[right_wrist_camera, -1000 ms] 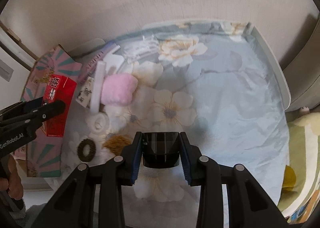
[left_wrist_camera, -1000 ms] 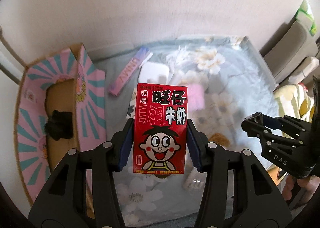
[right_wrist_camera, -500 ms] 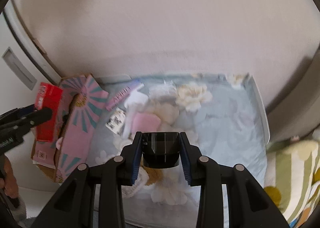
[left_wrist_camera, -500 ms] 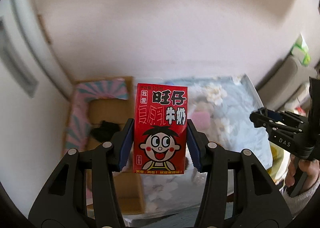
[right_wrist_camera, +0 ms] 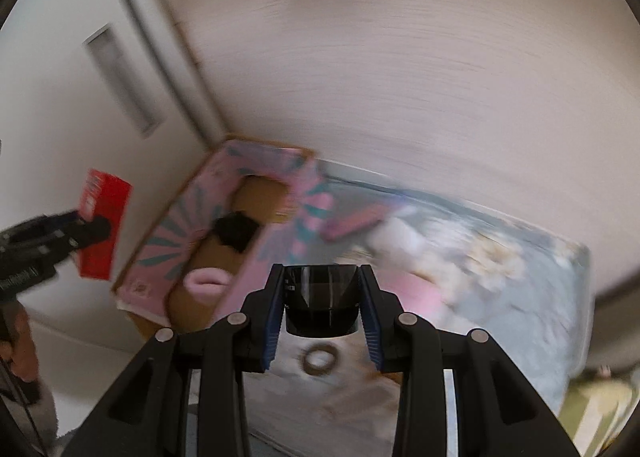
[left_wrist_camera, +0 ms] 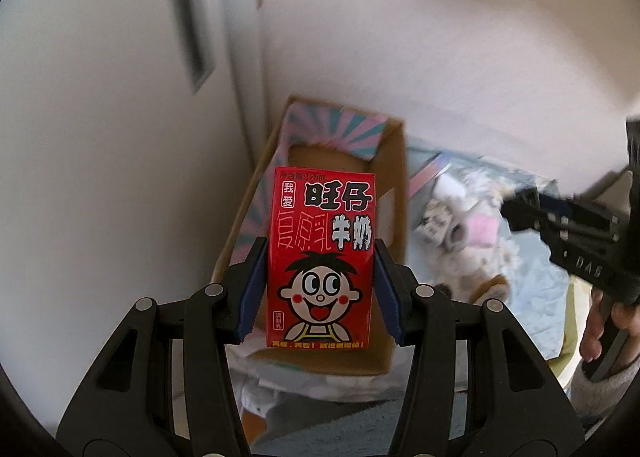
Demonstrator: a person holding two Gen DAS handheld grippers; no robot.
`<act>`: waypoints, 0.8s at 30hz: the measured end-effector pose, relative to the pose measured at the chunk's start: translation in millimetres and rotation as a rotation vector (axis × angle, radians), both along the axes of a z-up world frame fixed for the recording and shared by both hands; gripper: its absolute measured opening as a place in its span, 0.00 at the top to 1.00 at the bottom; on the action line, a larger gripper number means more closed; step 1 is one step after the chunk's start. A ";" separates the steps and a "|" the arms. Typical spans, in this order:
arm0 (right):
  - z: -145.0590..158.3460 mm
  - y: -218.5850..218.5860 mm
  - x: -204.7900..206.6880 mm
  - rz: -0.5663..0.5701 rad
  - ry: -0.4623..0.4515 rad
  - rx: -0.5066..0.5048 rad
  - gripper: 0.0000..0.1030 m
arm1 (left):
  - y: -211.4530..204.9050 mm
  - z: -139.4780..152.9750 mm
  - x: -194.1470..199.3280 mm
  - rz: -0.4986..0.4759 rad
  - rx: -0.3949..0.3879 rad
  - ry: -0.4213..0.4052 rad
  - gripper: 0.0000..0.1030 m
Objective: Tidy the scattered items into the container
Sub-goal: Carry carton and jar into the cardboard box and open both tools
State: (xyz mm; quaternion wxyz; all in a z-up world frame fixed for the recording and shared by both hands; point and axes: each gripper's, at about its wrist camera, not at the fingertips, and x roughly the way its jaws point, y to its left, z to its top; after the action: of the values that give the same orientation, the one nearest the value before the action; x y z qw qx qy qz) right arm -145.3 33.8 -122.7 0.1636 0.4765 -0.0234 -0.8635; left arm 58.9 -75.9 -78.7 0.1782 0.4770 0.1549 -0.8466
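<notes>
Both tools loaded beside the box
Left tool [left_wrist_camera: 320, 289] clamps a red cartoon-printed milk carton [left_wrist_camera: 322, 269]; right tool [right_wrist_camera: 320, 309] clamps a black faceted cup [right_wrist_camera: 320, 301], pink-flapped cardboard box [right_wrist_camera: 200, 241] ahead-left.

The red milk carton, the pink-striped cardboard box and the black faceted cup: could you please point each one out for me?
Red milk carton [left_wrist_camera: 321, 269], left wrist view, cartoon face on its front.
Pink-striped cardboard box [right_wrist_camera: 182, 233], right wrist view, striped left flap.
Black faceted cup [right_wrist_camera: 320, 299], right wrist view, its front wall.

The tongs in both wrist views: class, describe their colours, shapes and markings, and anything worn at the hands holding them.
Both the left tongs and the right tongs are black, with angular cut-out arms, round silver pivot pins and blue ridged pads. The right tongs carry white "DAS" lettering on their side. A light fuzzy sleeve shows at the right hand.
</notes>
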 end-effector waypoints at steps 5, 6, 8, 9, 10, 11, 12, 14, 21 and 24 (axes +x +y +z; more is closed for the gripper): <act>-12.3 -51.9 -25.5 0.143 -0.026 -0.026 0.68 | 2.1 -50.5 6.2 0.016 0.083 -0.070 0.55; -16.1 -60.4 -31.6 0.165 -0.044 -0.039 0.68 | 3.0 -58.3 6.4 0.015 0.093 -0.075 0.55; -25.8 -79.0 -44.6 0.208 -0.075 -0.044 0.68 | 3.3 -73.8 3.8 0.013 0.101 -0.103 0.55; -32.6 -90.3 -51.9 0.232 -0.087 -0.035 0.68 | 2.3 -79.8 2.8 0.014 0.106 -0.114 0.55; -38.6 -99.5 -57.8 0.251 -0.100 -0.027 0.68 | 1.8 -85.3 2.1 0.011 0.113 -0.123 0.55; -43.8 -105.7 -61.6 0.264 -0.110 -0.020 0.68 | 3.1 -91.5 1.9 0.007 0.116 -0.135 0.55; -49.8 -113.8 -66.2 0.283 -0.124 -0.013 0.68 | 3.1 -96.6 1.4 0.004 0.114 -0.150 0.55; -63.5 -129.0 -74.7 0.319 -0.150 -0.004 0.68 | 2.7 -102.7 1.2 0.002 0.124 -0.165 0.55; -109.4 -155.6 -96.6 0.366 -0.258 0.034 0.68 | 10.8 -112.0 -10.9 -0.017 0.140 -0.190 0.55; -119.8 -159.1 -102.0 0.372 -0.279 0.044 0.68 | 12.5 -116.3 -12.6 -0.017 0.148 -0.203 0.55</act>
State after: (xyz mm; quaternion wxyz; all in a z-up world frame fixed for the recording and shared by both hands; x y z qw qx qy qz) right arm -247.3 -125.2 -242.5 0.3049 0.5906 0.0613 -0.7446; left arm 46.2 -63.4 -195.0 0.1500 0.5736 0.1938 -0.7816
